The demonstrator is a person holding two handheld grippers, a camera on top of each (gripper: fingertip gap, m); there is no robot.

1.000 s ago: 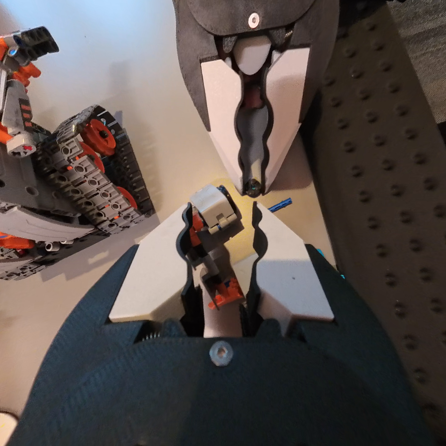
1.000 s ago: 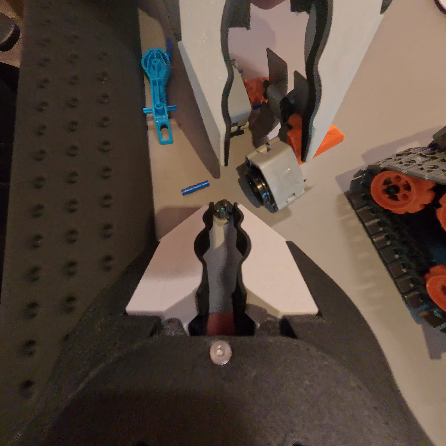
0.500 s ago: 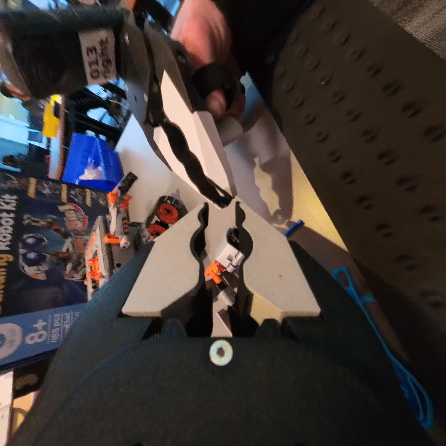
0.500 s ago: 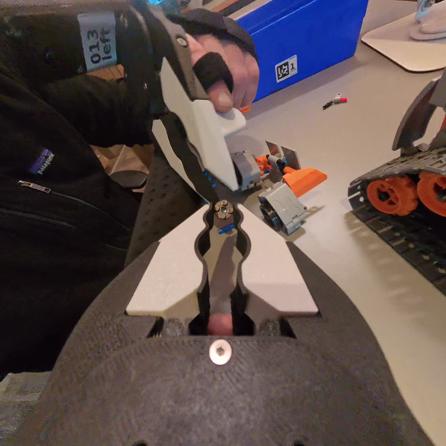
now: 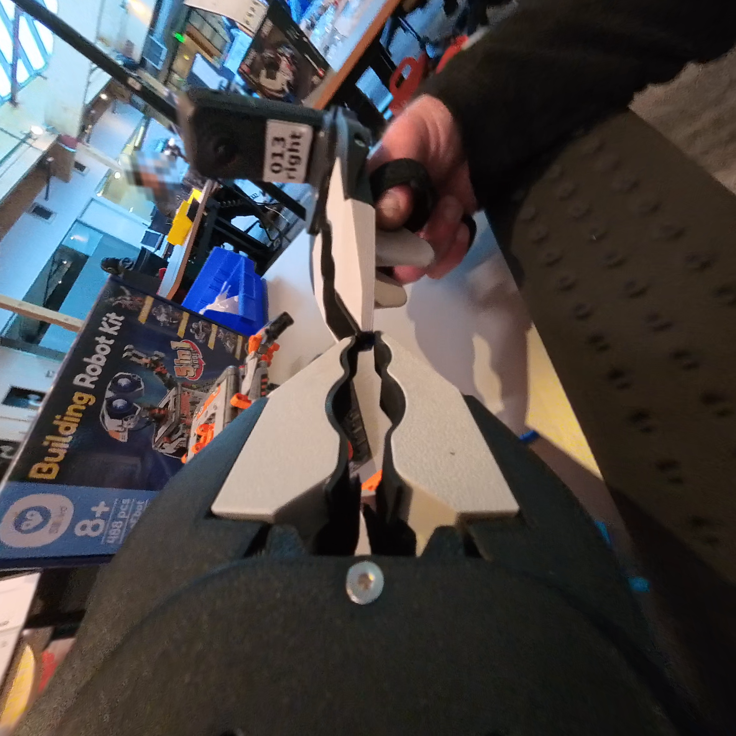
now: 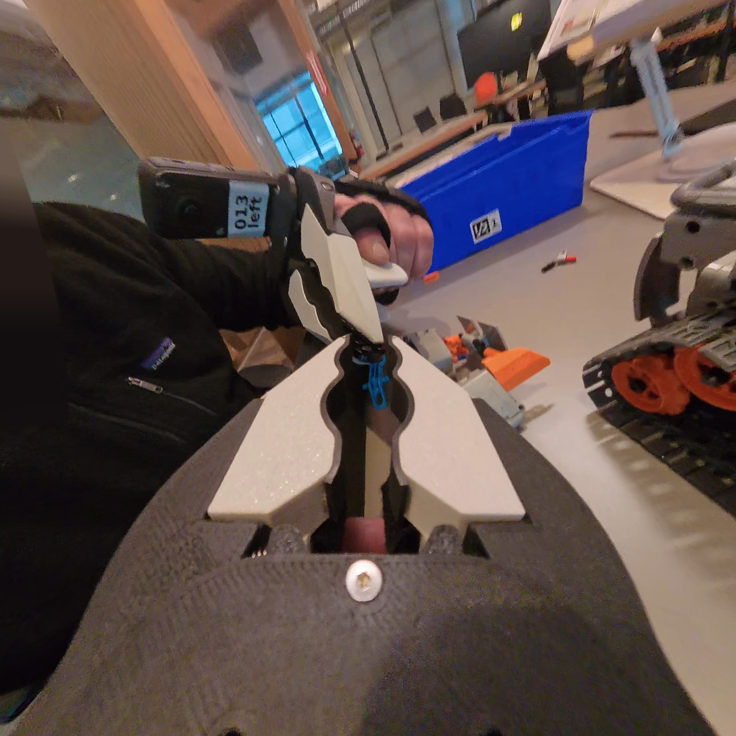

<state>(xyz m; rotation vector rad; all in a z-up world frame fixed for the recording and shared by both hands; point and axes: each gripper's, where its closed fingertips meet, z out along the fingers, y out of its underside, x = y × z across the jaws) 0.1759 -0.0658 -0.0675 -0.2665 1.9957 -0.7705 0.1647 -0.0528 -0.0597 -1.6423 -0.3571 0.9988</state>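
Observation:
My right gripper (image 6: 367, 345) is shut on a small dark round piece (image 6: 364, 352) at its fingertips and holds it above the table. My left gripper (image 5: 364, 343) meets it tip to tip from the other side. Its jaws are nearly together and pinch the same small dark piece (image 5: 366, 341). In the right wrist view the left gripper (image 6: 372, 338) comes down from the upper left, with a hand on its trigger. In the left wrist view the right gripper (image 5: 363, 329) comes down from above. A grey and orange brick assembly (image 6: 478, 358) lies on the table, free of both grippers.
A tracked brick vehicle (image 6: 657, 378) with orange wheels stands at the right. A blue bin (image 6: 498, 179) stands behind. A light blue lever tool (image 6: 376, 382) lies below the tips. A kit box (image 5: 99, 418) stands at the left, a dark studded mat (image 5: 637, 318) at the right.
My left gripper rose away from the grey and orange assembly, tilted up and closed its jaws on the piece that the right gripper holds. The right gripper also rose, its grasp unchanged.

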